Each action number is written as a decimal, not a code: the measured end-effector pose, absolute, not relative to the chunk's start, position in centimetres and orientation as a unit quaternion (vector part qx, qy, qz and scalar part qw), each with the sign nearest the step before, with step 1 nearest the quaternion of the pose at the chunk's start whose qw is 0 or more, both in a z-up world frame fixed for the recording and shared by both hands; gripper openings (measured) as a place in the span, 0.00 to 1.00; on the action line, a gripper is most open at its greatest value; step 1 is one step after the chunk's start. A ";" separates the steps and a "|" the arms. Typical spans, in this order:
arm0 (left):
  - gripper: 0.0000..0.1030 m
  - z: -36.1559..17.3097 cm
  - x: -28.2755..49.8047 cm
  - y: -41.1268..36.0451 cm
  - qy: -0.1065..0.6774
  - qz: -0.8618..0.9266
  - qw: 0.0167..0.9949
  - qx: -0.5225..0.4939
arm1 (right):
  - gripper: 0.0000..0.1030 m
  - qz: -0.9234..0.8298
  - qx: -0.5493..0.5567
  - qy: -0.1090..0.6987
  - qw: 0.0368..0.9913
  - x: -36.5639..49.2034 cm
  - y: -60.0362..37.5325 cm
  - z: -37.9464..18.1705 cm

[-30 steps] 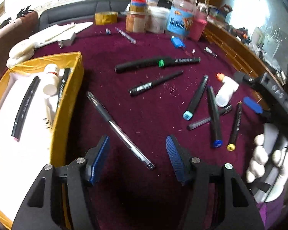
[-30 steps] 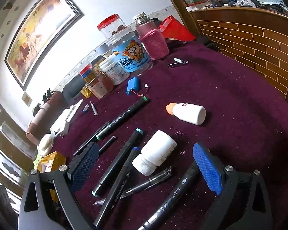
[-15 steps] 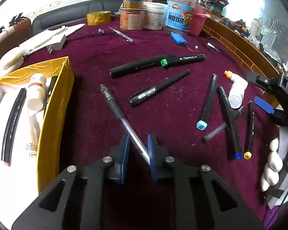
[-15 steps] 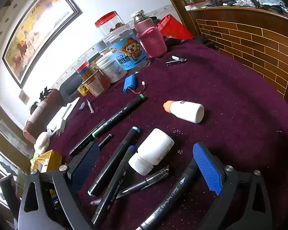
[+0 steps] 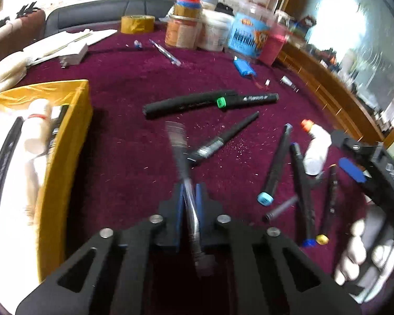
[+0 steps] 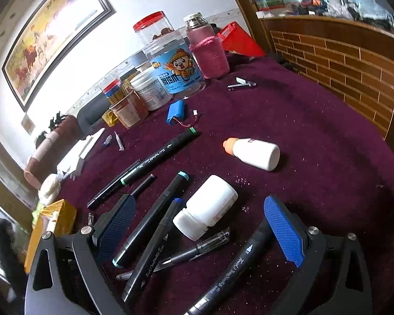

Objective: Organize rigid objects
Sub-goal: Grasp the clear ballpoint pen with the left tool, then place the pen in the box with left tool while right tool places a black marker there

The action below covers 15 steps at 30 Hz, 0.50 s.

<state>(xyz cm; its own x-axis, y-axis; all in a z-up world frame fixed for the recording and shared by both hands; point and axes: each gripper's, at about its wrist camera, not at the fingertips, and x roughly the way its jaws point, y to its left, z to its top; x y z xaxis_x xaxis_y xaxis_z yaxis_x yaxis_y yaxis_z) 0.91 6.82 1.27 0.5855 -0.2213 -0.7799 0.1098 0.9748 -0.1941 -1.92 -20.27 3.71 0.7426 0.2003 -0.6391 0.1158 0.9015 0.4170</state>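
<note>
My left gripper [image 5: 190, 194] is shut on a clear gel pen [image 5: 180, 155]. The pen sticks out forward between the blue pads and is blurred. To its left stands a yellow box [image 5: 65, 141] holding a white bottle and black markers. Several markers [image 5: 274, 162] and a small orange-capped bottle [image 5: 316, 144] lie on the maroon cloth to the right. My right gripper [image 6: 197, 210] is open just above a white pill bottle [image 6: 210, 207]. Black markers [image 6: 155, 212] and a clear pen [image 6: 186, 252] lie between its fingers, apart from the pads.
Jars and tubs [image 6: 170, 78] stand at the back of the table, with a blue battery pack [image 6: 176, 111] in front of them. A tape roll [image 5: 136, 23] and white papers [image 5: 65, 42] lie far left. A wooden brick-pattern edge [image 6: 354, 60] borders the right side.
The left jaws went from wide open to shut on the gel pen, and the gripper moved in over it. The pen's far end now points more forward. The right gripper stayed open.
</note>
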 end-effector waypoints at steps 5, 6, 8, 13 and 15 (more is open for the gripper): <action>0.05 3.6 -2.1 9.3 0.415 -0.124 0.895 -0.104 | 0.94 0.058 0.208 0.354 0.910 -2.2 -18.0 6.4; 0.05 4.2 -2.7 9.7 0.407 -0.133 0.897 -0.111 | 0.94 0.073 0.209 0.365 0.904 -1.7 -17.2 6.9; 0.05 5.0 -3.4 10.3 0.395 -0.141 0.900 -0.118 | 0.94 0.096 0.210 0.391 0.891 -0.2 -15.5 7.1; 0.05 5.9 -4.9 11.9 0.382 -0.161 0.900 -0.135 | 0.80 0.098 0.167 0.477 0.857 4.2 -10.4 5.1; 0.06 5.4 -5.1 12.0 0.393 -0.165 0.894 -0.136 | 0.77 0.100 0.158 0.497 0.847 5.2 -9.1 4.1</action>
<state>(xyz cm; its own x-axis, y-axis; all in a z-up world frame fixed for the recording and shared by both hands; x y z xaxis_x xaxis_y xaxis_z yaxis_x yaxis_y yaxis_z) -5.12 12.04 5.38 0.6372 -0.4021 -0.6575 0.1879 0.9084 -0.3734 5.25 -9.15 4.14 0.4856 0.3269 -0.8107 -0.0119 0.9298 0.3679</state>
